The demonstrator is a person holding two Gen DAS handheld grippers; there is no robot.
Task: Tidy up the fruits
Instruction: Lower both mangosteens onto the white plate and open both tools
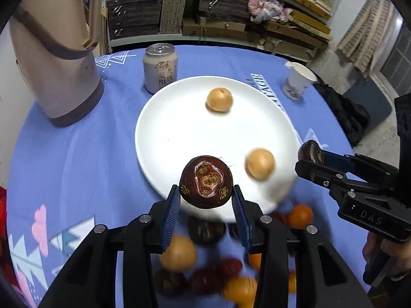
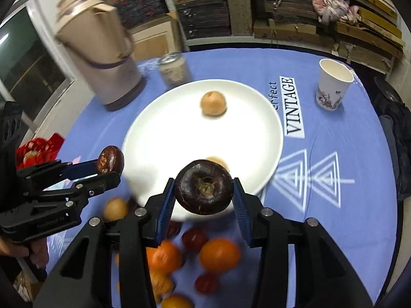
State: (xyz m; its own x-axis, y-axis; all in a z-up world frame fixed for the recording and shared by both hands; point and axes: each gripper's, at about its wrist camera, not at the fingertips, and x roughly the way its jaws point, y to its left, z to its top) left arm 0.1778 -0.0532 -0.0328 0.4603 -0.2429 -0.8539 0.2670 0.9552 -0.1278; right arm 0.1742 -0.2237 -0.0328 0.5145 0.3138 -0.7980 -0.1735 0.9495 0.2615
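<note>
My left gripper (image 1: 206, 200) is shut on a dark brown water chestnut (image 1: 206, 181), held above the near rim of a white plate (image 1: 179, 133). My right gripper (image 2: 204, 197) is shut on another dark water chestnut (image 2: 204, 190) over the same plate (image 2: 164, 128). Each gripper shows in the other's view, the right one (image 1: 310, 157) at the plate's right edge, the left one (image 2: 110, 166) at its left edge. Two tan round fruits (image 1: 219, 100) (image 1: 260, 163) lie on the plate. Oranges (image 2: 219, 254), red fruits (image 2: 194, 238) and dark chestnuts (image 1: 205, 229) lie blurred on the cloth below the grippers.
A blue printed tablecloth (image 2: 334, 205) covers the round table. A beige thermos jug (image 1: 56, 59) stands at the back left, a drink can (image 1: 160, 68) behind the plate, a paper cup (image 2: 331, 87) at the back right. Red packaging (image 2: 38, 151) lies at the left edge. Shelves of cardboard stand behind.
</note>
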